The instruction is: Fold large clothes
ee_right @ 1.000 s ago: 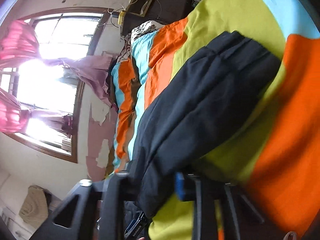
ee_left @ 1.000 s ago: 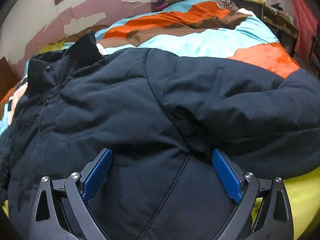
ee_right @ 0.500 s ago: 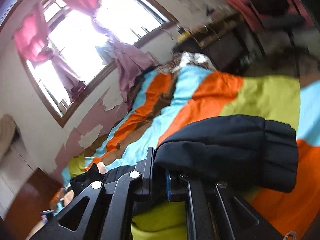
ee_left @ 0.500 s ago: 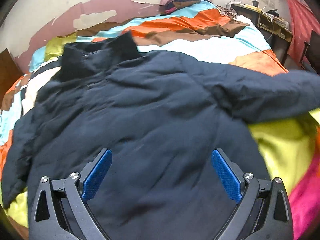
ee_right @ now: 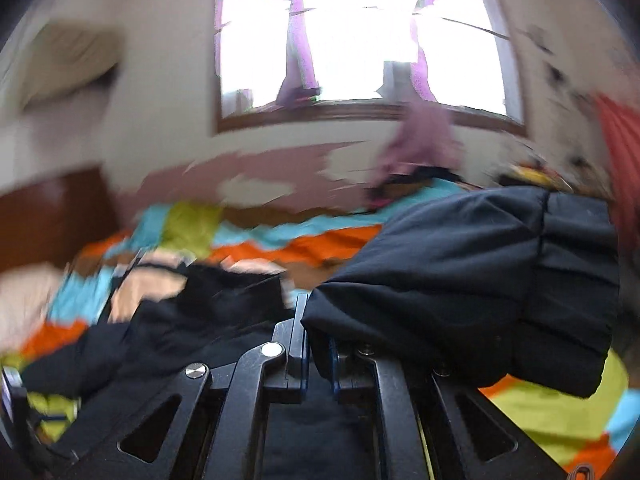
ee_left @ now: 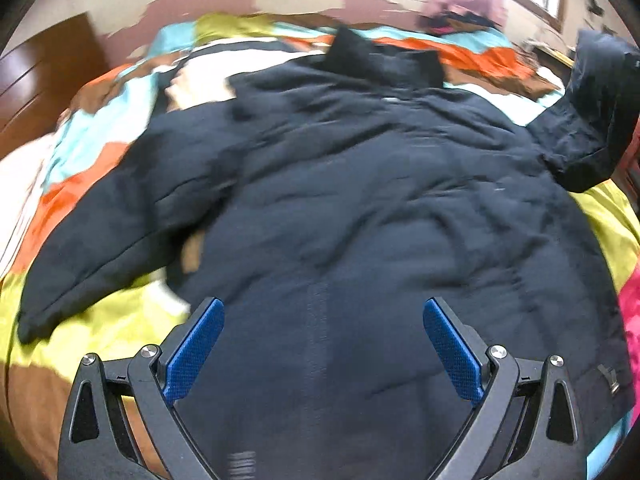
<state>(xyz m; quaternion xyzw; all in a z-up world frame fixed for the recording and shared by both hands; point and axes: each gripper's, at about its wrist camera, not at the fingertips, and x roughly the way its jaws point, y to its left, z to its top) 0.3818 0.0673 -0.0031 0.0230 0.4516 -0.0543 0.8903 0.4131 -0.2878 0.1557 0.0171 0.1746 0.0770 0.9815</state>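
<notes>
Bed: striped multicolour quilt (ee_left: 100, 148) w/ big dark navy padded jacket (ee_left: 360, 220) spread flat across it.
Jacket axis: runs near-to-far, collar (ee_left: 384, 60) at far end, hem nearest; left sleeve (ee_left: 116, 240) splayed out left.
Right sleeve (ee_right: 480, 292): lifted off bed, clamped near cuff in right gripper (ee_right: 318, 356), jaws nearly closed on fabric.
Left gripper (ee_left: 320, 352): wide open, empty, over hem.
Risk: puffy slick fabric may slip from thin pinch, so sleeve would drop short of the body.

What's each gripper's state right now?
Left gripper: open, empty, above the jacket.
Right gripper: shut on the jacket's sleeve.
</notes>
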